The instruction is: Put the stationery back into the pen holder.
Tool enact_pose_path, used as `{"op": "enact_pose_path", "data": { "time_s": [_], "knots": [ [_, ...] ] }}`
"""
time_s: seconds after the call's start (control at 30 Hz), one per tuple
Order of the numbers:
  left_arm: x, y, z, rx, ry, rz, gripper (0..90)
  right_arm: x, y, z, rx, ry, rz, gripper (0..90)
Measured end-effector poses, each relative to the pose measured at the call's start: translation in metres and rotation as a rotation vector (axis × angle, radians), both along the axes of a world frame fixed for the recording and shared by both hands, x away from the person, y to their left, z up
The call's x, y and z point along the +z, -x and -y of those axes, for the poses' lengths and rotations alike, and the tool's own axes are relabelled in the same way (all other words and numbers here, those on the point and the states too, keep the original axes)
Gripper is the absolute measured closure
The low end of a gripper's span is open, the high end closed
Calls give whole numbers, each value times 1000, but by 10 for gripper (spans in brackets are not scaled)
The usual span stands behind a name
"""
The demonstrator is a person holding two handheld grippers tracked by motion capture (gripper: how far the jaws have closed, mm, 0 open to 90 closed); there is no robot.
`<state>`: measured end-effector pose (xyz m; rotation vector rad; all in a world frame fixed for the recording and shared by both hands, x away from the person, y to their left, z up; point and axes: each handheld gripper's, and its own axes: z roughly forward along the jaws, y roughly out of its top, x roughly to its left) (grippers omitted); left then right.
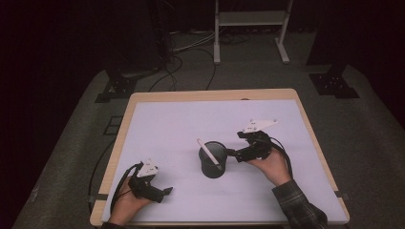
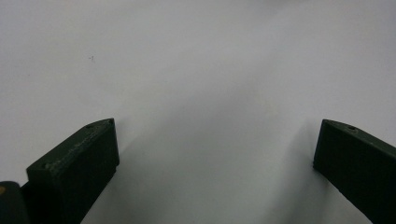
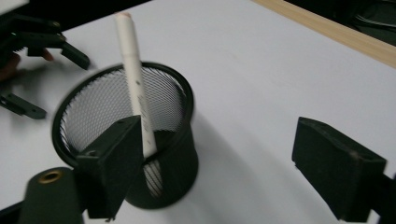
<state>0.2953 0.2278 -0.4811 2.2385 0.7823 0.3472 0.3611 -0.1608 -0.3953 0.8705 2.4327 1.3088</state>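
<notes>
The right gripper (image 1: 235,155) sits just right of a black wire-mesh pen cup (image 1: 212,162) near the middle of the table, its jaws spread wide with nothing between them. In the right gripper view the jaws stand far apart over bare white surface, the near jaw in front of the cup's rim. A white pen (image 3: 135,79) stands inside the cup (image 3: 140,140), leaning against the rim with its tip pointing up and away; from the high view the pen (image 1: 208,151) tilts toward the upper left. The person's right hand (image 1: 272,167), in a plaid sleeve (image 1: 298,205), holds this gripper from the lower right.

The left gripper (image 1: 167,192) rests at the table's near left corner, well apart from the cup, held by the left hand (image 1: 125,202). Its jaws are likewise released and wide open, with bare white table covering (image 2: 210,70) between them.

The table (image 1: 210,94) has a pale wooden edge under the white sheet. Beyond it lie a grey floor (image 1: 372,143), dark cables (image 1: 167,76) and a white metal stand (image 1: 250,28).
</notes>
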Motion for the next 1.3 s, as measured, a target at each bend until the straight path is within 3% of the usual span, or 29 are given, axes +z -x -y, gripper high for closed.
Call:
{"op": "enact_pose_path", "data": {
  "time_s": [0.1, 0.4, 0.47, 1.07, 1.23, 1.3],
  "knots": [
    [0, 0, 0, -1, -1, 0, 0, -5, 5, 19, -38, 18, -12, 130],
    [0, 0, 0, -2, -1, 1, 0, -19, 17, 52, -87, 32, -34, 70],
    [0, 0, 0, -1, -2, 1, 0, -25, 22, 61, -97, 44, -47, 21],
    [0, 0, 0, -1, -2, 1, 0, -75, 64, 137, -238, 157, -100, 18],
    [0, 0, 0, -1, -2, 1, 0, -87, 71, 148, -264, 185, -99, 13],
    [0, 0, 0, -1, -3, 1, 0, -87, 71, 148, -265, 174, -96, 13]
  ]
}}
